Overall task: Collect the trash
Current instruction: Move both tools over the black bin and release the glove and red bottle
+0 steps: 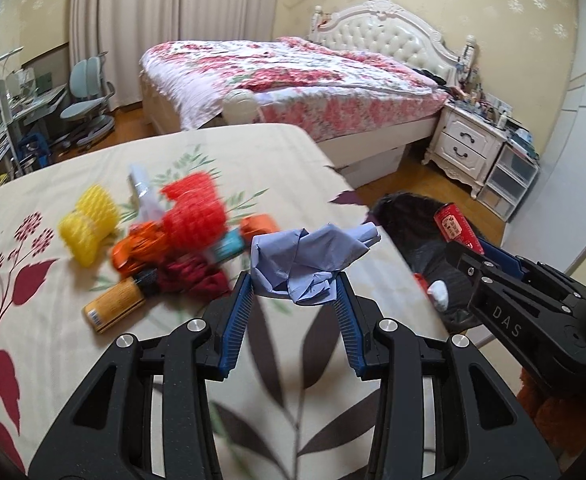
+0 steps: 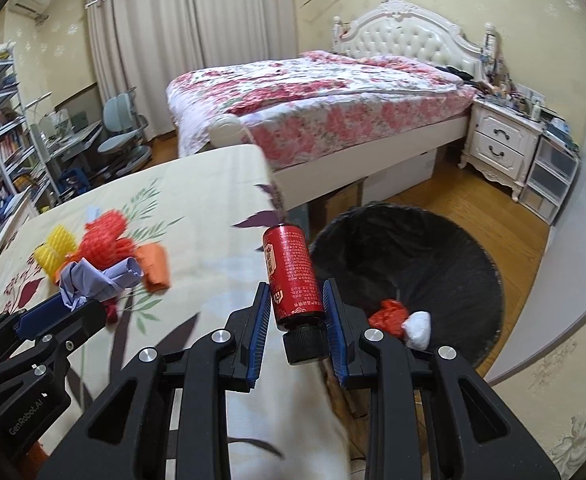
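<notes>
Right claw [image 2: 297, 306] is clamping a red can [image 2: 293, 276] between its blue pads, black cap end back toward the camera, bottom pointing forward. Can is hanging past the table edge, right beside the black bin [image 2: 445, 256], probably lined up for a drop. Bin is sitting on the floor just off the table corner, already holding a red wrapper [image 2: 387, 314] and a white wad [image 2: 418, 329].

Left claw [image 1: 295, 280] is pinching a crumpled blue paper [image 1: 305, 256], jaws only partly closed because the wad is bulky. Paper is being held over the table [image 1: 221, 148], near the edge facing the bin, likely waiting its turn.

More trash is lying behind it on the floral cloth: yellow foam net [image 1: 87, 228], red foam net [image 1: 193, 212], orange wrapper [image 1: 139, 250], dark red wrapper [image 1: 191, 278], yellow can [image 1: 113, 306] on its side. All bunched together, well apart from the bin.

Judging progress: early, most of the pile not yet collected.
</notes>
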A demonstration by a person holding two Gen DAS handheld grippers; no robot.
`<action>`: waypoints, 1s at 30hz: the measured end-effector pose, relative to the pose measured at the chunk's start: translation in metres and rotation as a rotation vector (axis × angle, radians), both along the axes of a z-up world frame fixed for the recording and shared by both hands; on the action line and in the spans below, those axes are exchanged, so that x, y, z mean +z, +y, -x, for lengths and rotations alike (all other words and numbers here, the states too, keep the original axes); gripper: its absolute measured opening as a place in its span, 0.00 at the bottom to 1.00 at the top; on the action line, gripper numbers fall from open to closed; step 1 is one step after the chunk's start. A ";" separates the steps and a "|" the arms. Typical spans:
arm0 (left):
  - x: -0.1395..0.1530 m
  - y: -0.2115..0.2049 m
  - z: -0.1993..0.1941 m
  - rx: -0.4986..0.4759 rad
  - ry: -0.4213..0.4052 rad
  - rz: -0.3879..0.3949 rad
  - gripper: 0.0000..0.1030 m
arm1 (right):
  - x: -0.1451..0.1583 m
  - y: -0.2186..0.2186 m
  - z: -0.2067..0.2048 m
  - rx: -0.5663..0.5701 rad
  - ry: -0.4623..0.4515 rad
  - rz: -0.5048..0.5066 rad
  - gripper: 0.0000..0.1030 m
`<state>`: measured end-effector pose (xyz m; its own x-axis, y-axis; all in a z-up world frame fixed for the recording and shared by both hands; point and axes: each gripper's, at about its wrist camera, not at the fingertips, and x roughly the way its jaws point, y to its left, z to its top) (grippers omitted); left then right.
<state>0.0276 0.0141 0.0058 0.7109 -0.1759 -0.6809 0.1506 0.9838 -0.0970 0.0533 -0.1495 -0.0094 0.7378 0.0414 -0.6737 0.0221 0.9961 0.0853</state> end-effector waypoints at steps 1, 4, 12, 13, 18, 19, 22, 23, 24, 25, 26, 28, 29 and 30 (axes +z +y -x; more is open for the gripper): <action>0.000 -0.006 -0.003 -0.011 -0.003 0.000 0.39 | 0.000 -0.007 -0.002 -0.016 -0.001 -0.001 0.27; 0.001 -0.027 -0.012 -0.046 -0.015 -0.007 0.39 | -0.003 -0.022 -0.007 -0.053 -0.001 0.004 0.27; -0.006 -0.070 -0.041 -0.104 -0.014 -0.028 0.39 | -0.011 -0.057 -0.024 -0.135 0.005 0.008 0.27; -0.007 -0.076 -0.045 -0.110 -0.015 -0.035 0.39 | -0.012 -0.060 -0.025 -0.142 0.005 0.006 0.27; -0.015 -0.098 -0.061 -0.137 -0.005 -0.055 0.39 | -0.018 -0.080 -0.035 -0.177 0.012 -0.009 0.27; -0.017 -0.101 -0.062 -0.141 -0.006 -0.059 0.39 | -0.020 -0.083 -0.038 -0.185 0.015 -0.011 0.27; -0.022 -0.114 -0.070 -0.151 -0.006 -0.073 0.39 | -0.024 -0.090 -0.041 -0.202 0.021 -0.013 0.27; -0.023 -0.118 -0.073 -0.154 -0.004 -0.078 0.39 | -0.026 -0.093 -0.042 -0.208 0.023 -0.015 0.27; -0.024 -0.122 -0.075 -0.156 -0.003 -0.083 0.39 | -0.028 -0.095 -0.043 -0.213 0.025 -0.017 0.27; -0.026 -0.126 -0.078 -0.160 -0.003 -0.090 0.39 | -0.029 -0.098 -0.044 -0.219 0.027 -0.018 0.27; -0.027 -0.129 -0.080 -0.162 -0.005 -0.096 0.39 | -0.030 -0.101 -0.044 -0.225 0.028 -0.019 0.27; -0.030 -0.135 -0.084 -0.165 -0.003 -0.107 0.39 | -0.032 -0.106 -0.045 -0.235 0.030 -0.023 0.27; -0.031 -0.137 -0.086 -0.166 0.000 -0.108 0.39 | -0.034 -0.109 -0.046 -0.240 0.032 -0.025 0.27; -0.032 -0.139 -0.089 -0.166 0.005 -0.109 0.39 | -0.034 -0.111 -0.047 -0.245 0.033 -0.026 0.27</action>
